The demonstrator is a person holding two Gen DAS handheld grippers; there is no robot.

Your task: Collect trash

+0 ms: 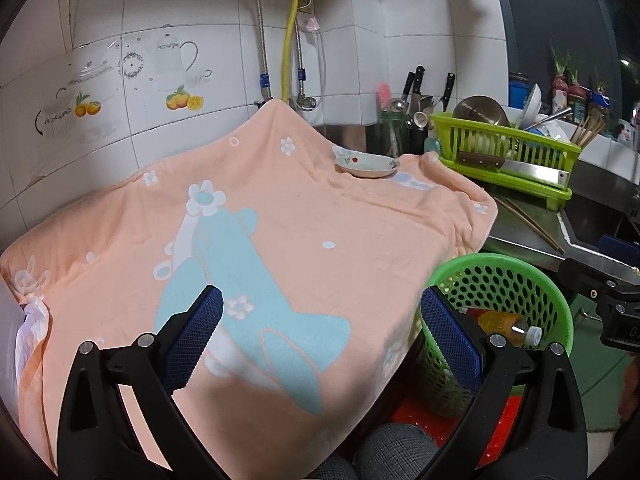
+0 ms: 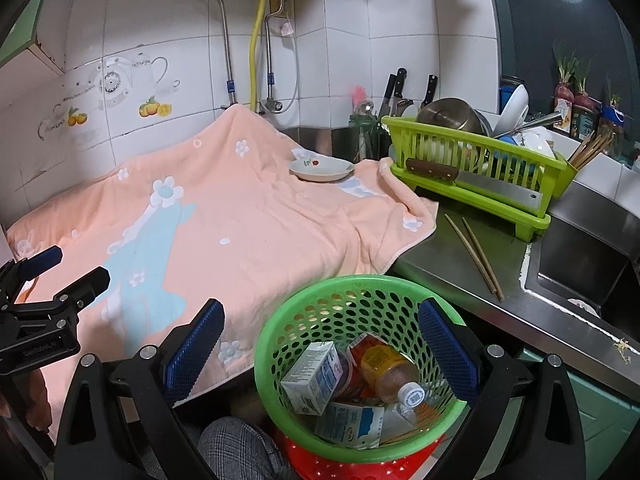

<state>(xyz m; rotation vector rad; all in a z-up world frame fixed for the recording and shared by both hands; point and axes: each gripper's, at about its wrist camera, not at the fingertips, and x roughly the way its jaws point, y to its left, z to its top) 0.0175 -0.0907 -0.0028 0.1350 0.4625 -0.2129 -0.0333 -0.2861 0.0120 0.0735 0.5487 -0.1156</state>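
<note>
Both the left tool point(image 1: 322, 328) and the right tool point(image 2: 320, 340) gape wide and empty, while the trash, light crushable cartons point(image 2: 314, 376) and a slick bottle point(image 2: 390, 372), best pinched mid-body, probably all lies in the green basket point(image 2: 280, 320) beside the table point(image 2: 460, 248).

- I'm seeing a green perforated basket point(image 2: 352, 364) standing upright just beside the peach towel's point(image 2: 240, 216) front corner.
- Inside the basket, a milk carton point(image 2: 314, 376) is leaning tilted, a capped bottle point(image 2: 394, 372) is lying alongside, and a flattened carton point(image 2: 352, 422) is lying beneath them.
</note>
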